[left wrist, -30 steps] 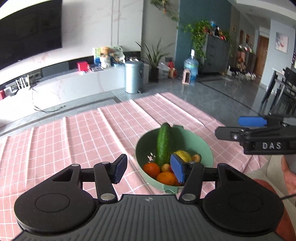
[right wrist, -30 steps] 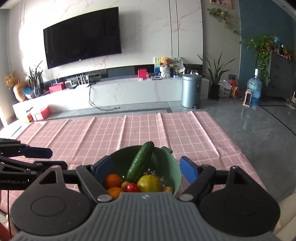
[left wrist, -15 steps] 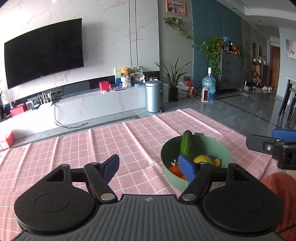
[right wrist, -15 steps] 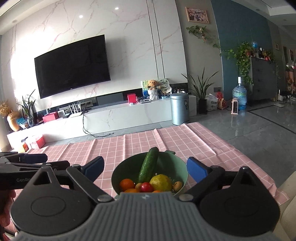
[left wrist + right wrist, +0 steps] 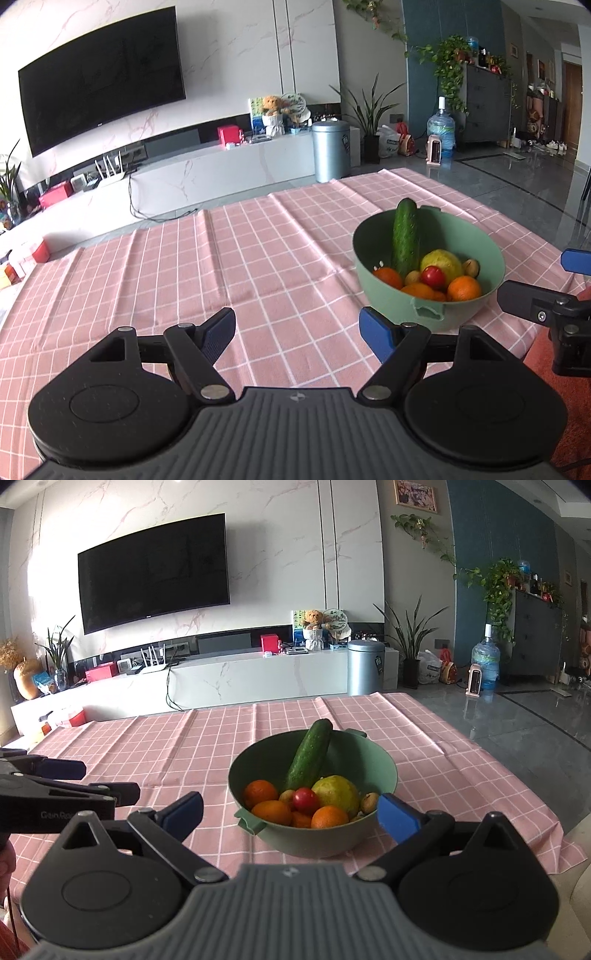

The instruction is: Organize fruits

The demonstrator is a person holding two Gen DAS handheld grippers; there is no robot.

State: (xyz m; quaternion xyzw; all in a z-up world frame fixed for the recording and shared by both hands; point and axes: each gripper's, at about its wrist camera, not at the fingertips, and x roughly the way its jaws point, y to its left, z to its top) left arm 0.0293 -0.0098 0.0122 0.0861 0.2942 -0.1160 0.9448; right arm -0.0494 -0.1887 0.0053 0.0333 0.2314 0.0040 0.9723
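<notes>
A green bowl (image 5: 384,775) stands on the pink checked tablecloth (image 5: 166,746). It holds a cucumber (image 5: 309,758) leaning on the far rim, several oranges (image 5: 272,811), a red tomato (image 5: 306,800), a yellow-green fruit (image 5: 337,791) and small brown fruits. The bowl also shows in the left wrist view (image 5: 380,291) at the right, with the cucumber (image 5: 405,236). My right gripper (image 5: 290,812) is open and empty, just short of the bowl's near rim. My left gripper (image 5: 297,332) is open and empty, over bare cloth left of the bowl.
The table's right edge (image 5: 535,805) drops to a grey tiled floor. Behind the table stand a white TV cabinet (image 5: 240,679) and a metal bin (image 5: 365,666). The right gripper's side (image 5: 543,306) shows at the right of the left wrist view.
Both grippers have drawn back and away from the bowl, still open. The left gripper has swung left, so the bowl now sits to the right of its fingers.
</notes>
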